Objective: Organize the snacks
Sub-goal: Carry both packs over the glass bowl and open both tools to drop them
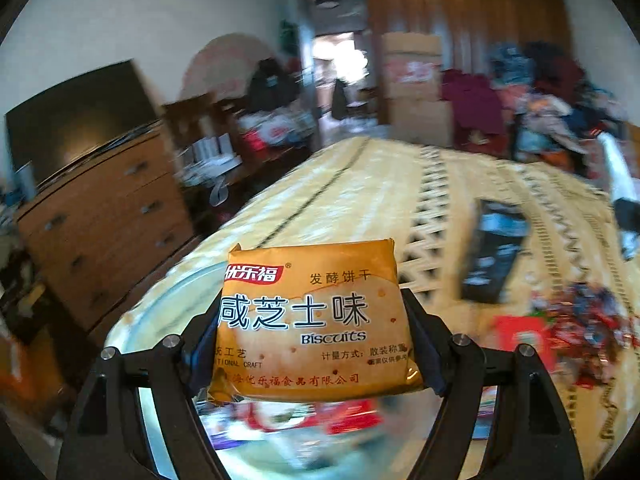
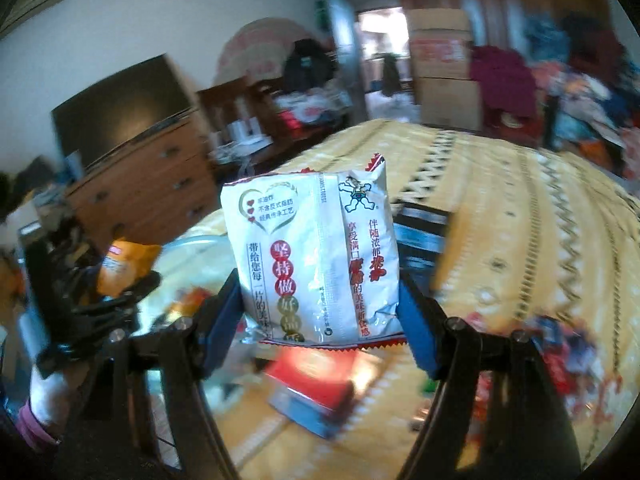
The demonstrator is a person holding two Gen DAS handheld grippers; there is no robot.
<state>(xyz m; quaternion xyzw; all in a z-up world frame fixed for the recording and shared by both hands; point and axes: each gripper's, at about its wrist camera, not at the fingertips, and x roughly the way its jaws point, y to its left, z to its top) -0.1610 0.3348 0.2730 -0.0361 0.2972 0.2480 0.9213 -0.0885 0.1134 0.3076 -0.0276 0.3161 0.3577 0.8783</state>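
Left gripper (image 1: 316,332) clamps 1 orange biscuit pack (image 1: 314,320), flat, square, glossy foil, pads pressed on both side edges, jaws spread wide. Pack hangs above the yellow patterned bedspread (image 1: 360,184), over a clear round container (image 1: 160,312). Right gripper (image 2: 320,300) grips 1 white snack bag (image 2: 316,256), crinkly, puffy, red zigzag seams, blue pads (image 2: 416,328) on both sides. Below it, blurred, 1 red box (image 2: 316,388) lies on the bedspread.

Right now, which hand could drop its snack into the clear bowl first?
Probably left: the left hand-held gripper holds the orange biscuit packet right above the clear bowl. The right hand-held gripper, gripping the white packet, hangs beside the bowl, over the bedspread.
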